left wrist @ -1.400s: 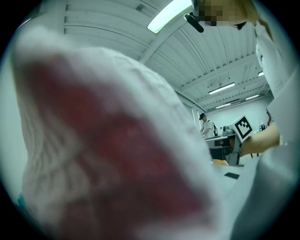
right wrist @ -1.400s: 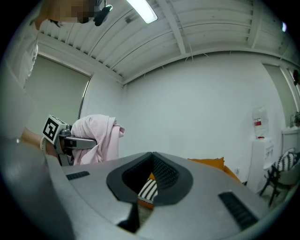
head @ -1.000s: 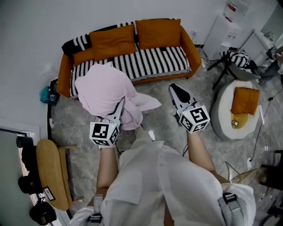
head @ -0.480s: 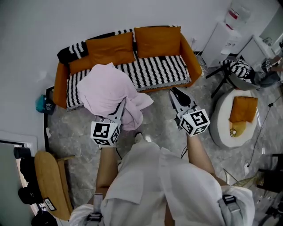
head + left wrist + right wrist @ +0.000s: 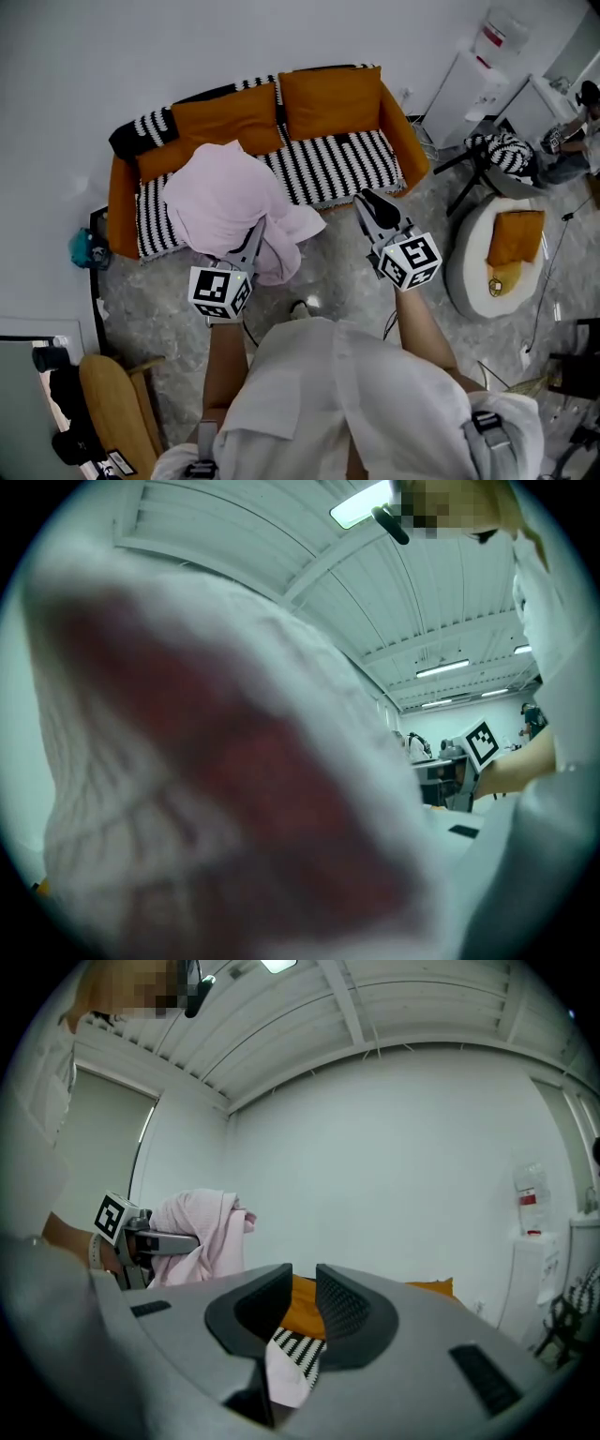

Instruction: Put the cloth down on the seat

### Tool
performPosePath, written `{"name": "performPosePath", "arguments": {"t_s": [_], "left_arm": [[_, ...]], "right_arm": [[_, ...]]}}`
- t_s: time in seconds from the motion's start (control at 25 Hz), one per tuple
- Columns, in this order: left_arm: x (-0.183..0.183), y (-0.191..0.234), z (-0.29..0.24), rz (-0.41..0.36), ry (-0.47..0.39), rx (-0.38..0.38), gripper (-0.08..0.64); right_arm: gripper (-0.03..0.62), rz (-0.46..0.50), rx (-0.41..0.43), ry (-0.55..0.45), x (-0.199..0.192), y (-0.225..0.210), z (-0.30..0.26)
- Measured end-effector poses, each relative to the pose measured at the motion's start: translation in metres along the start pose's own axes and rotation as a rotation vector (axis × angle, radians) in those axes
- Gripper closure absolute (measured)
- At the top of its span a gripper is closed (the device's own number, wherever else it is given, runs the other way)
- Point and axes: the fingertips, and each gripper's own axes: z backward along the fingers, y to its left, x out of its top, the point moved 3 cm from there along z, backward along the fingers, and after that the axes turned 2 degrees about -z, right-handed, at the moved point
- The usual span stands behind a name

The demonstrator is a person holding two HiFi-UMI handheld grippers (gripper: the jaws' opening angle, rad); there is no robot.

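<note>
The pink cloth point(image 5: 225, 192) is off the seat point(image 5: 337, 164). It is carried in the air on the left gripper point(image 5: 251, 239), in front of the left half of the orange sofa point(image 5: 122, 211). In the head view it is a bunched mound. Its long axis runs from the bulk at upper left down to a thin tail at lower right, and the tail points toward the right gripper point(image 5: 373, 202). From the right gripper view the cloth point(image 5: 202, 1232) is heaped on top of the left gripper point(image 5: 159, 1239) and hangs down past it. The left gripper is pinching the cloth; its own view is filled by blurred folds point(image 5: 216, 761), so the jaws themselves are covered.

The right gripper point(image 5: 303, 1288) holds nothing. Its jaws stand a narrow gap apart and have just been opening. Through the gap show an orange cushion point(image 5: 302, 1312) and the black-and-white striped seat cover point(image 5: 298, 1346) (a pale patch below them is too unclear to name).

Compared with a second ago, both grippers have come closer to the sofa. The right gripper's tip was over the marbled floor point(image 5: 328, 281) short of the sofa and now sits at its front edge. The cloth's bulk overlaps more of the striped seat and reaches the left back cushion point(image 5: 225, 117). The tail has drawn in a little, further from the right gripper.
</note>
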Motion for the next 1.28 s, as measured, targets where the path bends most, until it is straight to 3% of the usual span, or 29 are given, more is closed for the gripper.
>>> {"name": "performPosePath", "arguments": {"t_s": [0.56,0.88,1.04,1.16,1.28], "left_arm": [[0.003,0.042,-0.086,-0.028,0.013,-0.078,0.357],[-0.004,0.051,-0.187,-0.039,0.034,-0.132,0.356],[-0.007,0.049,-0.251,-0.06,0.052,-0.19,0.356],[-0.005,0.046,-0.292,-0.075,0.061,-0.215,0.356],[-0.001,0.039,-0.327,-0.094,0.057,-0.241,0.356]], "right_arm": [[0.468,0.008,0.034,-0.005,0.008,-0.031,-0.087],[0.43,-0.031,0.097,0.008,0.005,-0.106,-0.16],[0.397,0.01,0.209,0.02,0.026,-0.149,-0.203],[0.397,0.061,0.379,0.058,0.045,-0.169,-0.23],[0.35,0.065,0.53,0.104,0.061,-0.184,-0.245]]}}
